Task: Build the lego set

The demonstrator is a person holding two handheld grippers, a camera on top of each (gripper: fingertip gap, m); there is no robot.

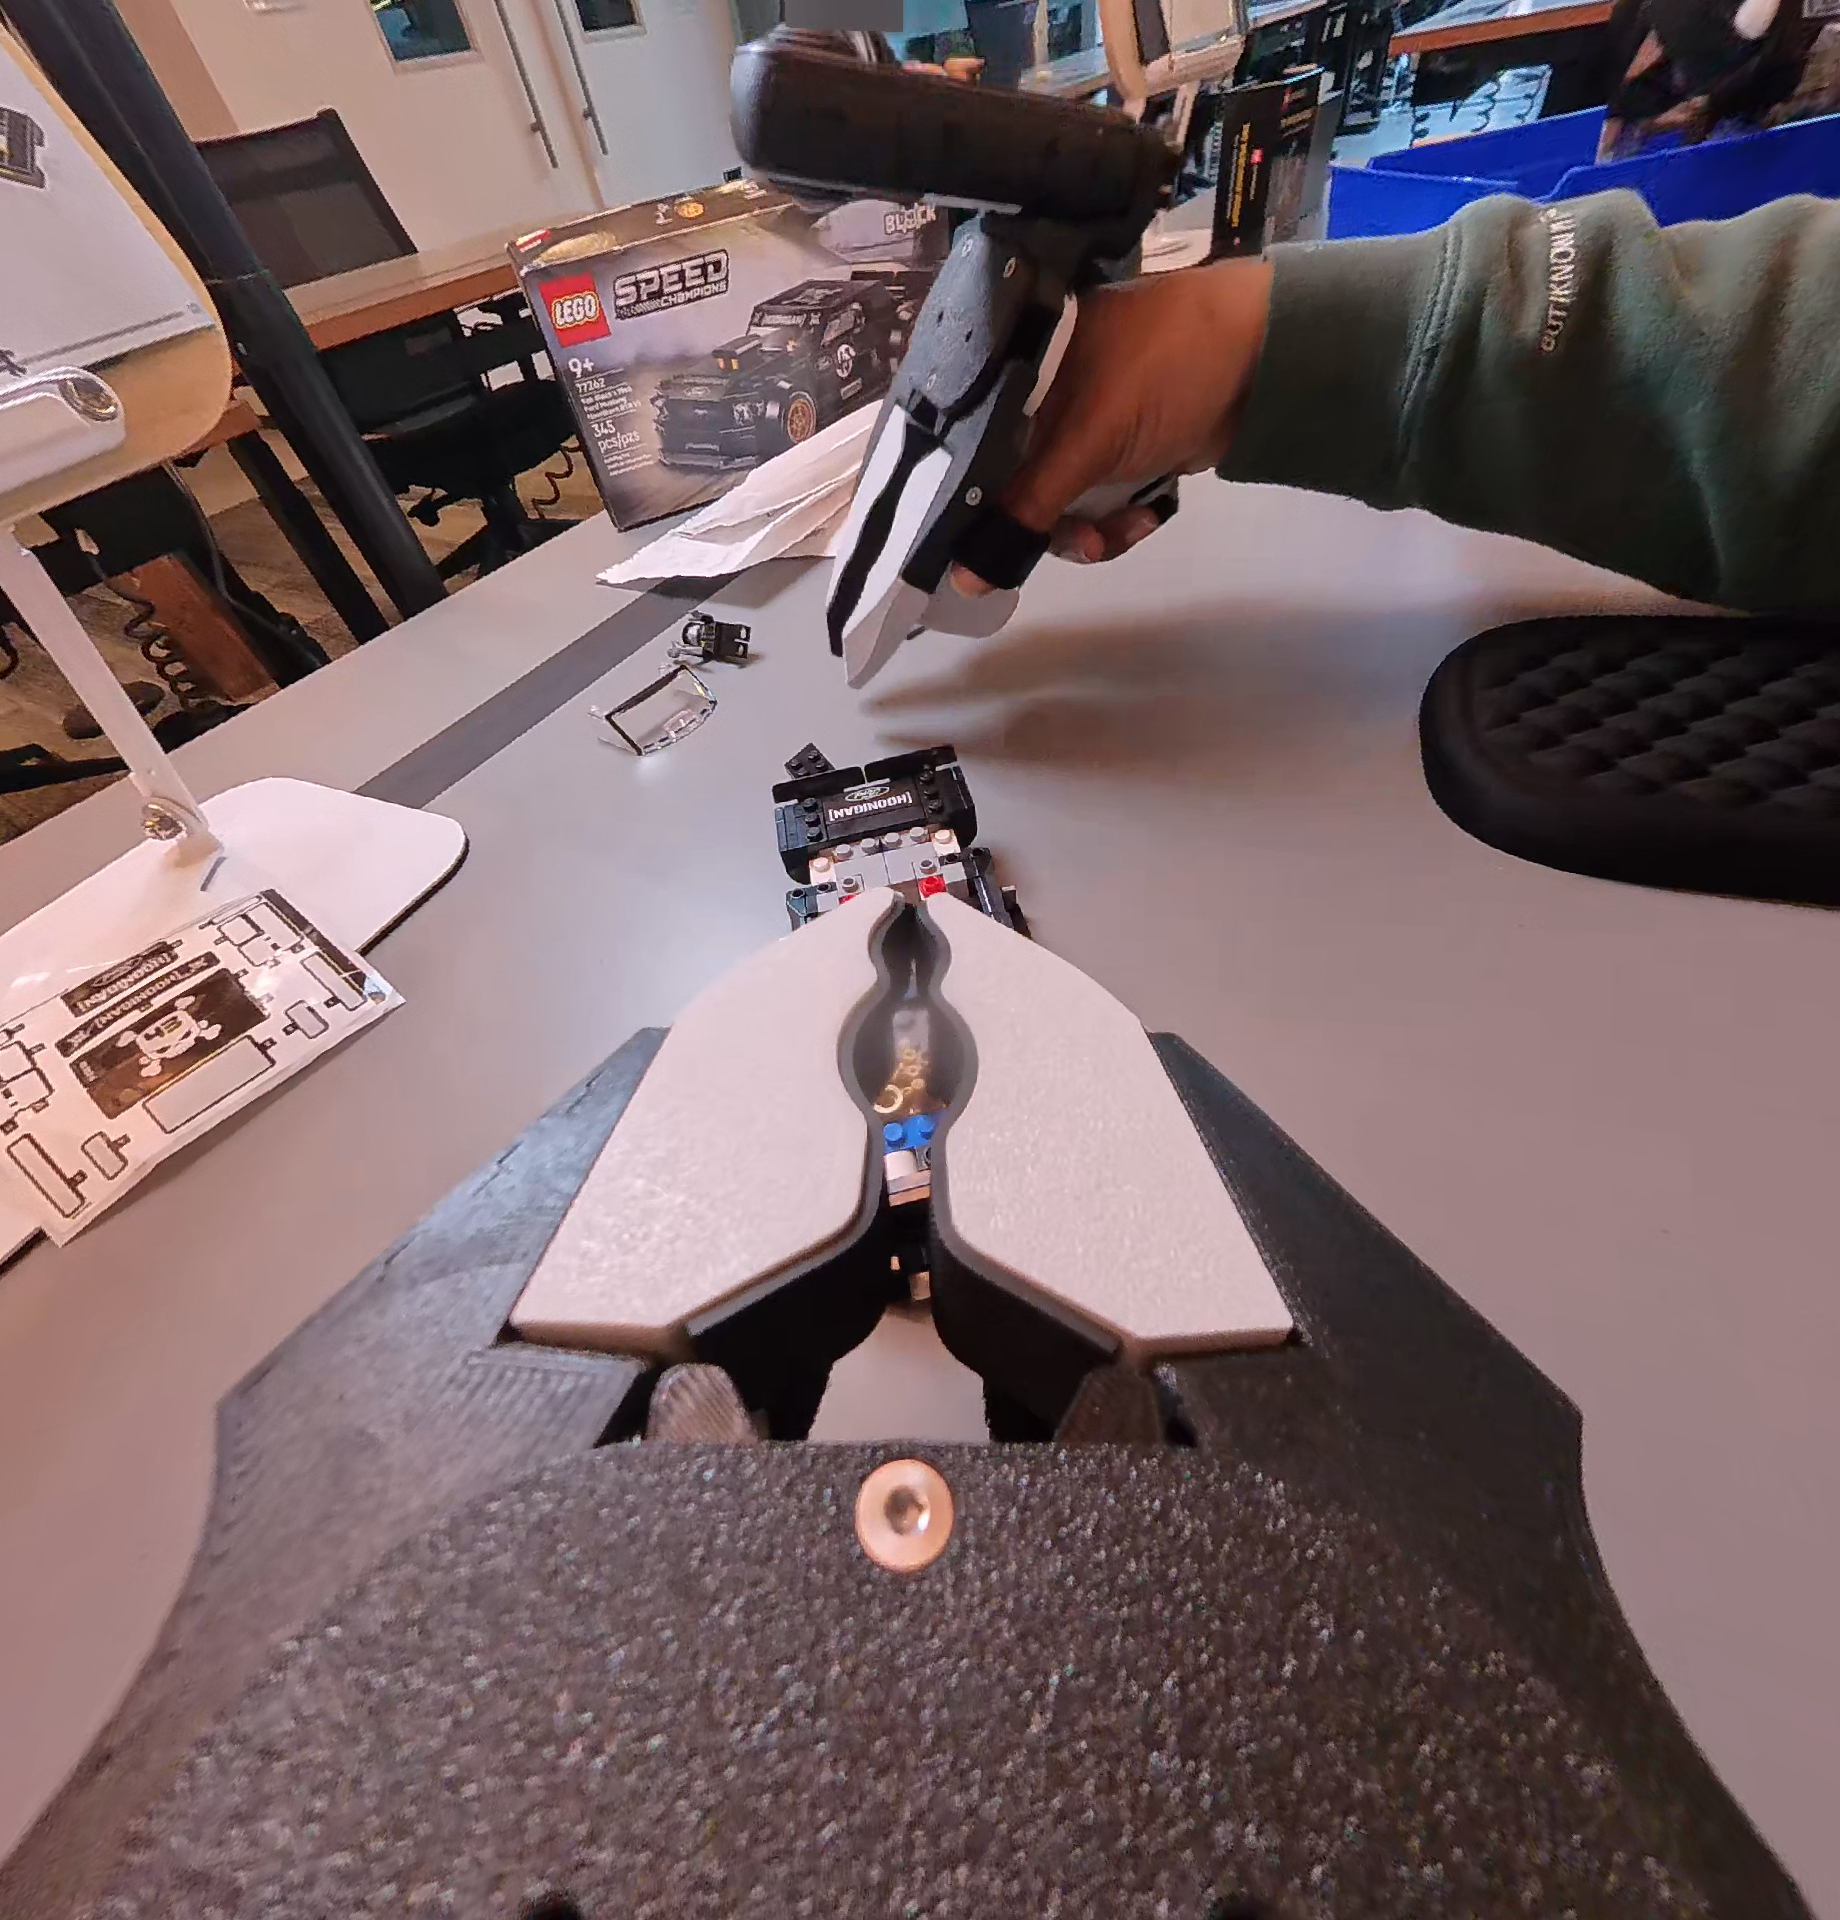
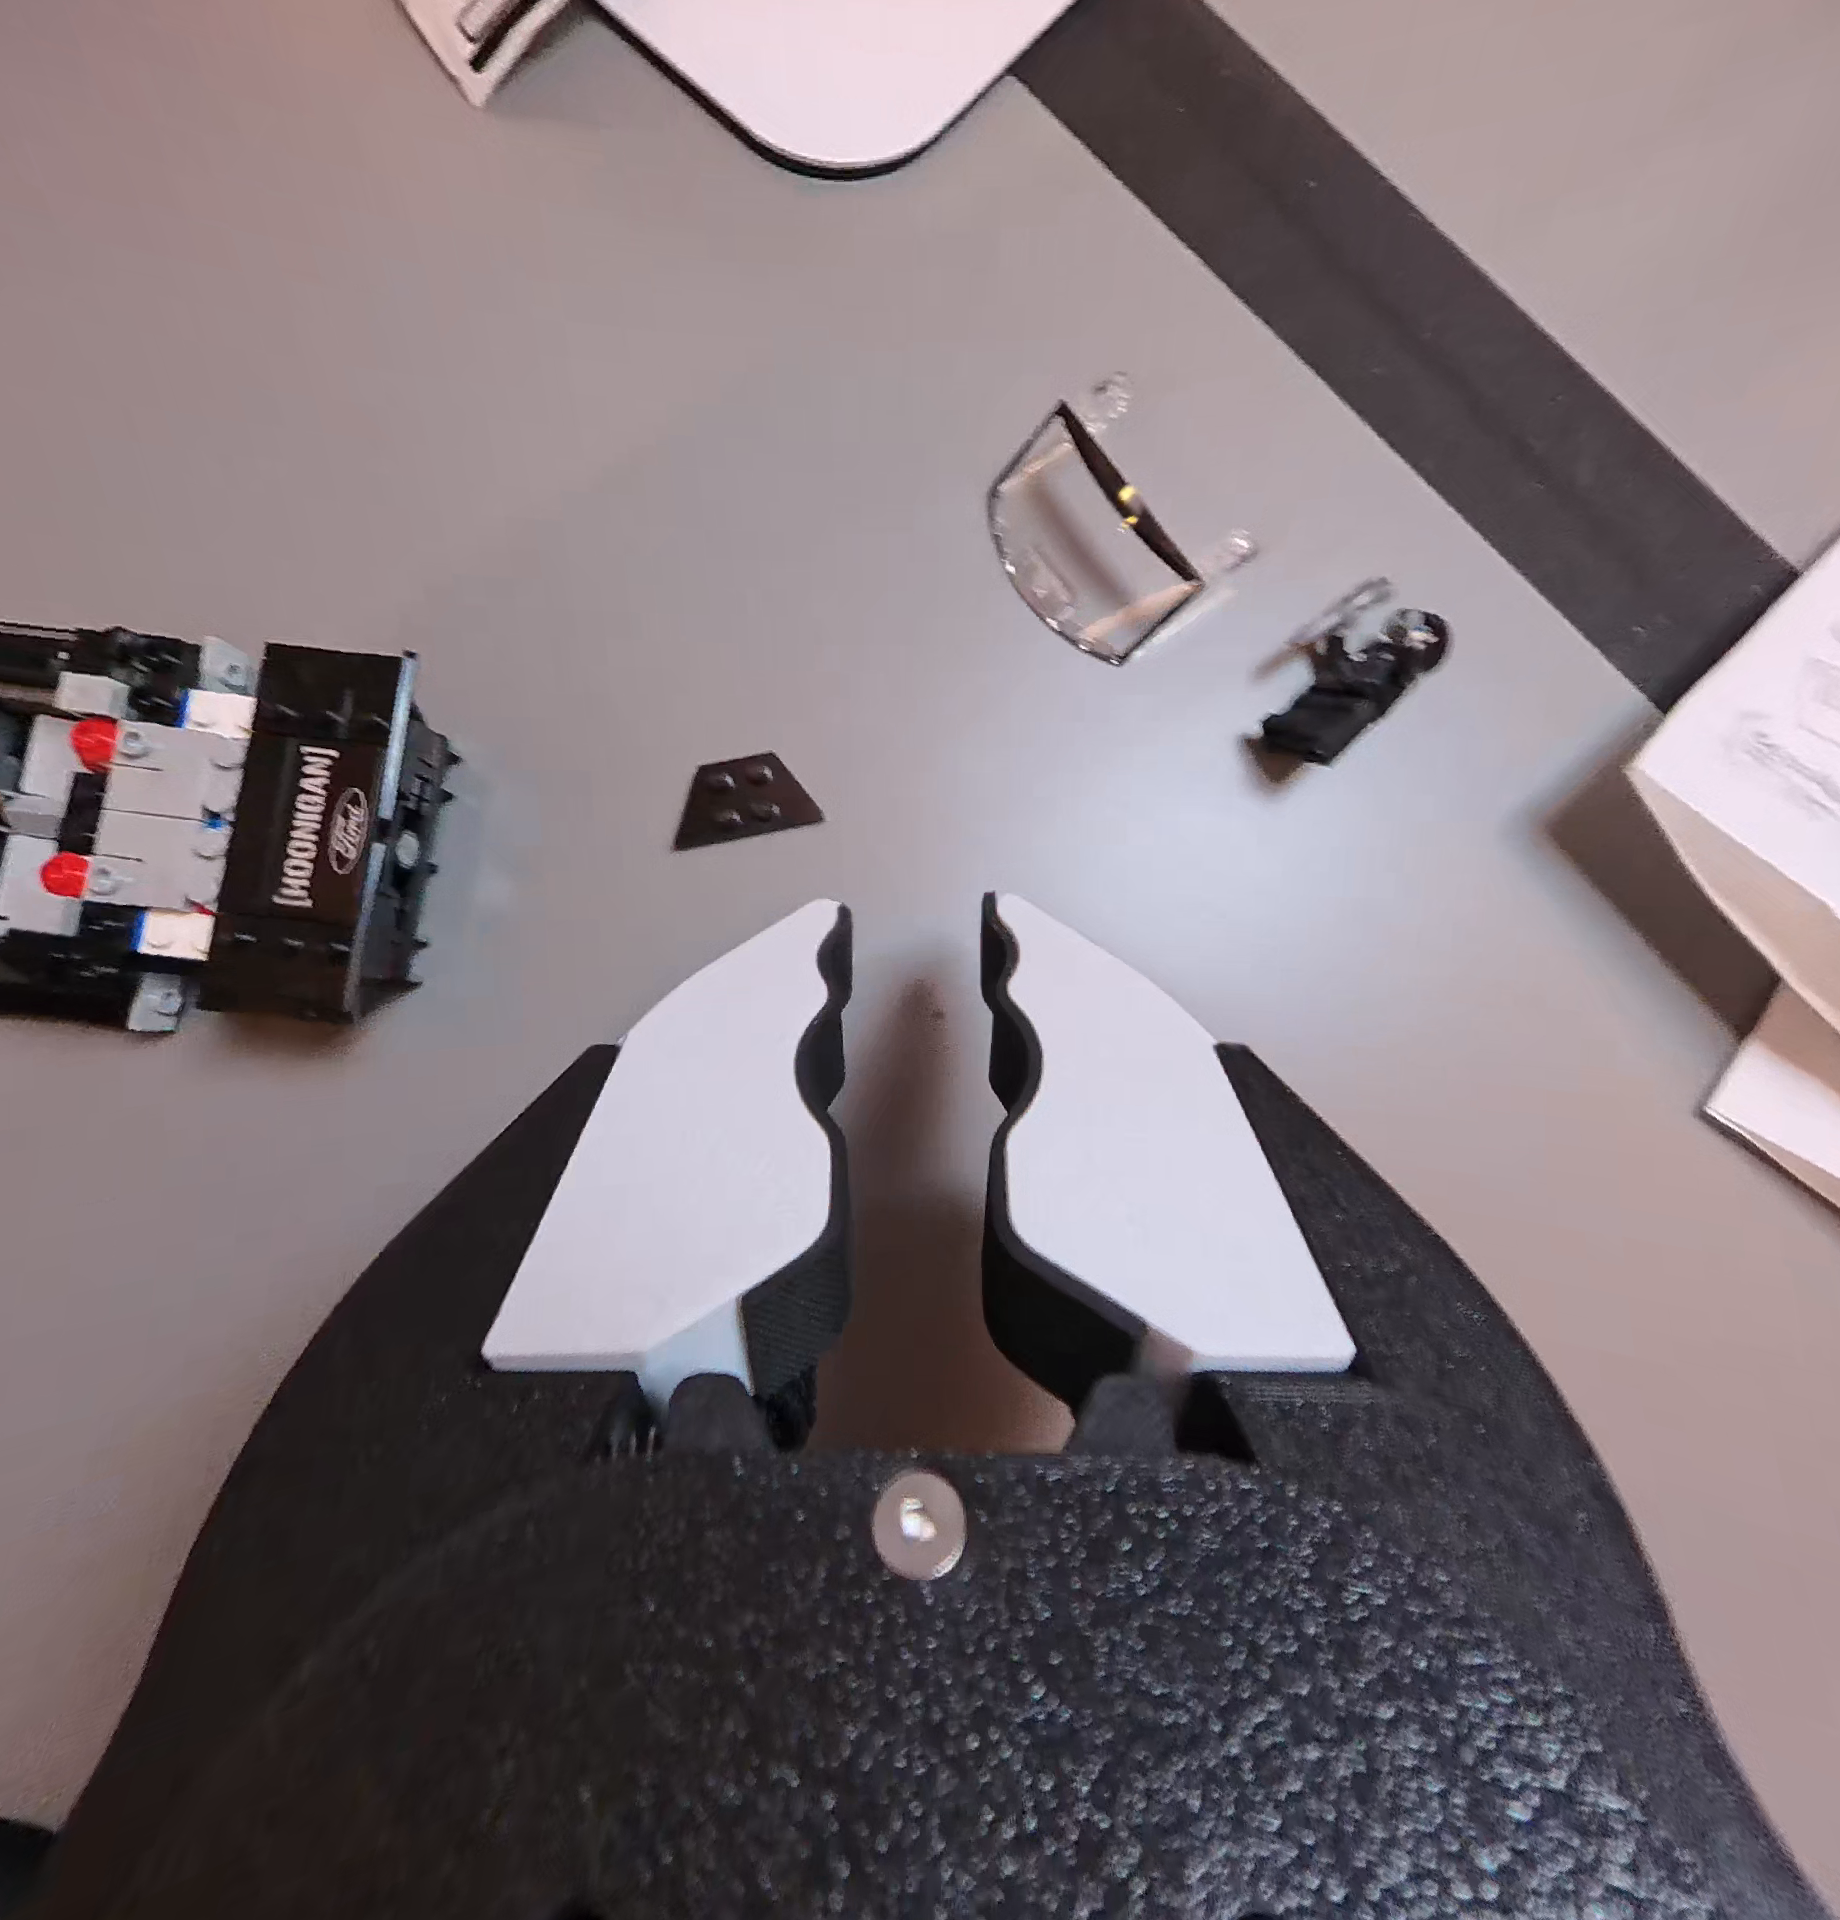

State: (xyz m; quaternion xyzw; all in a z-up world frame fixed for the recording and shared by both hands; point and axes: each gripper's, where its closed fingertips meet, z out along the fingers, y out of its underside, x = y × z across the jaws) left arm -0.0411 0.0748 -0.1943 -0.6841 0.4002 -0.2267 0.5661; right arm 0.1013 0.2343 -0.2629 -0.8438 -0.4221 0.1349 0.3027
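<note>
While the left gripper (image 1: 908, 914) lies low over the desk (image 1: 1311, 1039), its fingers pressed together above the half-built lego car (image 1: 880, 821), the right gripper (image 2: 914, 914) hangs above bare desk with fingers spread, empty, tips pointing down. A hand (image 1: 1134, 395) in a green sleeve (image 1: 1570, 384) holds it. Whether the left fingers actually clamp the car cannot be told; they hide its middle. Loose on the grey desk: black wedge plate (image 2: 750, 805), clear windscreen (image 2: 1098, 540), small black assembly (image 2: 1347, 681). Sticker sheet (image 1: 157, 1049), lamp base (image 1: 313, 862) and set box (image 1: 718, 343) sit around; office chairs behind.
</note>
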